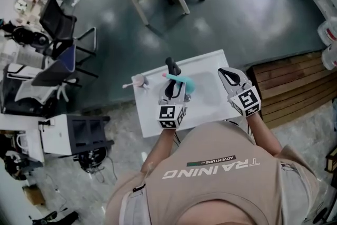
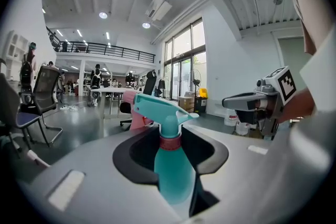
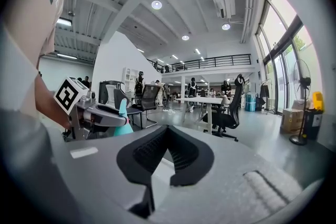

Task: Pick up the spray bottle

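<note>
- The spray bottle (image 2: 172,176) stands upright between the jaws of my left claw (image 2: 170,138), over the middle of the white table (image 1: 210,108). The jaws are clamped on its teal body just under the red collar.
- The grip looks sound to me. Lifting straight up off the table, trigger head level, should guard against slipping.
- My right claw (image 3: 168,136), jaws together and empty, hovers over the table's right side and has no part in this lift.
</note>
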`<state>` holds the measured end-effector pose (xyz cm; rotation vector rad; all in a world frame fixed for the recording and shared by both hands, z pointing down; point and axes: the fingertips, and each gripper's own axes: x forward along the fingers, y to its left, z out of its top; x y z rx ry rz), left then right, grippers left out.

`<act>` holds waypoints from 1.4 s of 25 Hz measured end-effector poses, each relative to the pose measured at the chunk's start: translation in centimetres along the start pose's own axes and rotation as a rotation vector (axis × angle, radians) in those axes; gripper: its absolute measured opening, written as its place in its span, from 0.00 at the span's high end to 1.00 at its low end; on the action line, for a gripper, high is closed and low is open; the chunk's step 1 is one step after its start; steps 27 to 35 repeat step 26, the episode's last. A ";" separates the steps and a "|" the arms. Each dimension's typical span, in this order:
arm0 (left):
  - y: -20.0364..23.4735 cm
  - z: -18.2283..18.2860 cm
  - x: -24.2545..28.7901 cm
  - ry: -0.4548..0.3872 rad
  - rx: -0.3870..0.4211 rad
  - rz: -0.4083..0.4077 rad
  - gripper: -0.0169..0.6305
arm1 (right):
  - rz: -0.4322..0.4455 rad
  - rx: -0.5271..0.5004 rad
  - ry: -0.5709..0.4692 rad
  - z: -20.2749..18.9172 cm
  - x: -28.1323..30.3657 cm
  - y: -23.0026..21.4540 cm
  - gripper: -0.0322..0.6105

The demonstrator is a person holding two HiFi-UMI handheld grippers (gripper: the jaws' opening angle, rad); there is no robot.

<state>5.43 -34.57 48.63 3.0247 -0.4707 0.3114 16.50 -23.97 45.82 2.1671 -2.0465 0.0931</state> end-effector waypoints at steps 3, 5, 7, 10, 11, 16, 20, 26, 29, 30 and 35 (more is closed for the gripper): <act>0.3 0.3 -0.2 -0.006 0.003 0.005 0.74 | 0.000 0.001 0.002 0.2 0.1 0.0 0.95; 0.5 0.4 -0.3 -0.007 0.008 0.011 0.74 | 0.005 -0.002 -0.007 0.5 0.3 0.1 0.95; 0.7 0.4 -0.4 -0.009 0.001 0.016 0.74 | 0.010 -0.008 -0.016 0.8 0.3 0.2 0.95; 0.7 0.4 -0.3 -0.010 -0.008 0.019 0.74 | 0.011 -0.009 -0.011 0.6 0.4 0.2 0.95; 0.7 0.4 -0.4 -0.009 -0.008 0.019 0.74 | 0.010 -0.007 -0.010 0.6 0.3 0.2 0.95; 0.4 0.0 -0.7 0.003 -0.005 0.020 0.74 | 0.009 0.001 -0.002 0.3 -0.2 0.2 0.95; 0.3 -0.6 -0.9 0.007 -0.013 0.025 0.74 | 0.012 0.003 -0.002 0.0 -0.4 0.3 0.95; 0.2 -1.0 -1.0 0.010 -0.022 0.032 0.74 | 0.008 0.010 -0.007 -0.2 -0.4 0.2 0.95; 0.2 -1.0 -1.0 0.010 -0.022 0.032 0.74 | 0.008 0.010 -0.007 -0.2 -0.4 0.2 0.95; 0.2 -1.0 -1.0 0.010 -0.022 0.032 0.74 | 0.008 0.010 -0.007 -0.2 -0.4 0.2 0.95; 0.2 -1.0 -1.0 0.010 -0.022 0.032 0.74 | 0.008 0.010 -0.007 -0.2 -0.4 0.2 0.95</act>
